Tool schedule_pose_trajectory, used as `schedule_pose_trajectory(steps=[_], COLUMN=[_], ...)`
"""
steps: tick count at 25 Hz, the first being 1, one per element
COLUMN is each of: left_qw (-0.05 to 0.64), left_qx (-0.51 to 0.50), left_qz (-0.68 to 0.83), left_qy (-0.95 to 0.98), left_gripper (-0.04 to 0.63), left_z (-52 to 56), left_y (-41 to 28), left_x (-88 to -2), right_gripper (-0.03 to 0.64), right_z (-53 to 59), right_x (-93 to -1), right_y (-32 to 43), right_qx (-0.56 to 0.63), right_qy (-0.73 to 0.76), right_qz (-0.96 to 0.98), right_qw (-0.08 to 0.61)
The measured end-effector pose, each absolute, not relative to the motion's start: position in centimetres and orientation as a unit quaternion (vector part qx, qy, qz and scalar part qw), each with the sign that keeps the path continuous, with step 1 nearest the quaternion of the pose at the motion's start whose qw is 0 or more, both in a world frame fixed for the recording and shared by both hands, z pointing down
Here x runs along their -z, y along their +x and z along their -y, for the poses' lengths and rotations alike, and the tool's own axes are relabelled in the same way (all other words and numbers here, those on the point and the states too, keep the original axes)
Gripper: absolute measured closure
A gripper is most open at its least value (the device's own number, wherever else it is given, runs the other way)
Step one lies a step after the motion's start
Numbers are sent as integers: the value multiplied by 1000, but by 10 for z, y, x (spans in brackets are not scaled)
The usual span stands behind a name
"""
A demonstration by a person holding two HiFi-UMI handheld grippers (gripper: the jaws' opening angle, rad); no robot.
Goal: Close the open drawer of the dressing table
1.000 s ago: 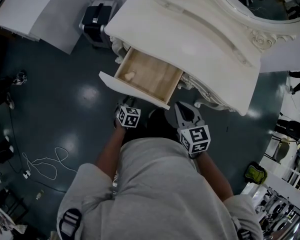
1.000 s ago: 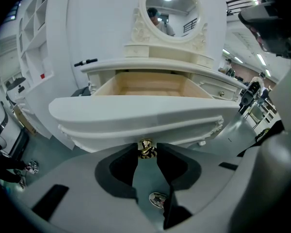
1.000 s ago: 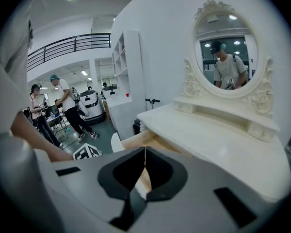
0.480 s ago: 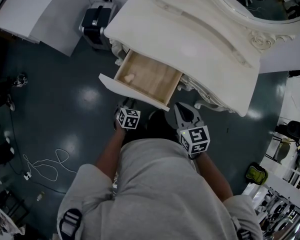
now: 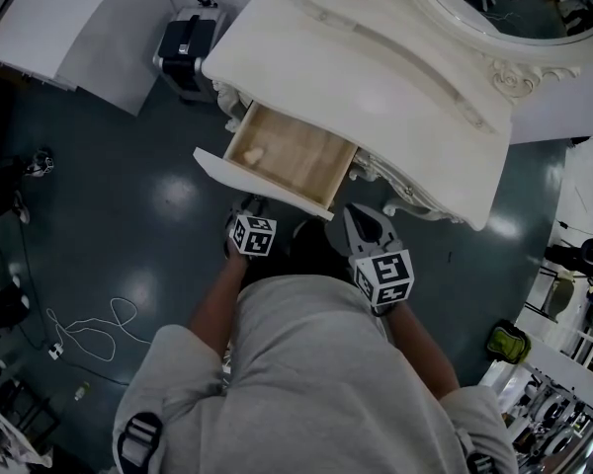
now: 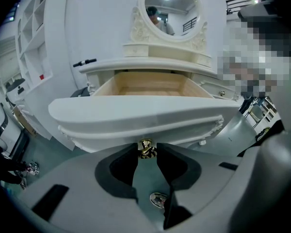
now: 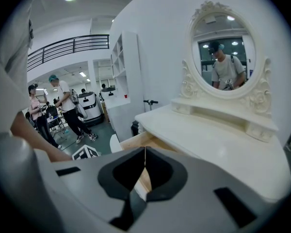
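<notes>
L gripper (image 6: 146, 155) sits at the drawer front. R gripper (image 7: 145, 154) is near, just right of it, jaws together, empty. Dressing table (image 5: 376, 97) is on the far side. Drawer (image 5: 292, 156) is pulled well out toward near-left, wood interior exposed. Brass knob (image 6: 146, 148) is on the drawer front; L jaws are narrowed onto it, looks like a tip pinch. Progress, my read: grip on, push not done, full travel left.
</notes>
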State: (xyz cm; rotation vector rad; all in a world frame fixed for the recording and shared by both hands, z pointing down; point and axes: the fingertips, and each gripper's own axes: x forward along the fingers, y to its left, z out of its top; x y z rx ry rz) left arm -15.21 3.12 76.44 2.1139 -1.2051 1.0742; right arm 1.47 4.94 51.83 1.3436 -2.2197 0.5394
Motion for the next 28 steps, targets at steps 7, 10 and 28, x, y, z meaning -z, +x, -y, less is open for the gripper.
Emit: schedule_pose_trajectory(steps=[7,10,28], left_qw=[238,238,236], left_qx=[-393,-395,-397], left_qz=[439,439,440], left_qy=[772,772,770], left_gripper=[468,468,468], left_z=[-29,-27,-19], left_y=[-149,-149,-144], left_x=[-764,-764,-763], right_gripper=[601,600,600], right_z=[-48,-48,-45], right_x=[-518,-518,-517], right_y=[18,20,31], right_qx=[-198,-199,-202], right_qy=[495,496,500], right_qz=[811,810,807], right_qw=[241,241,239])
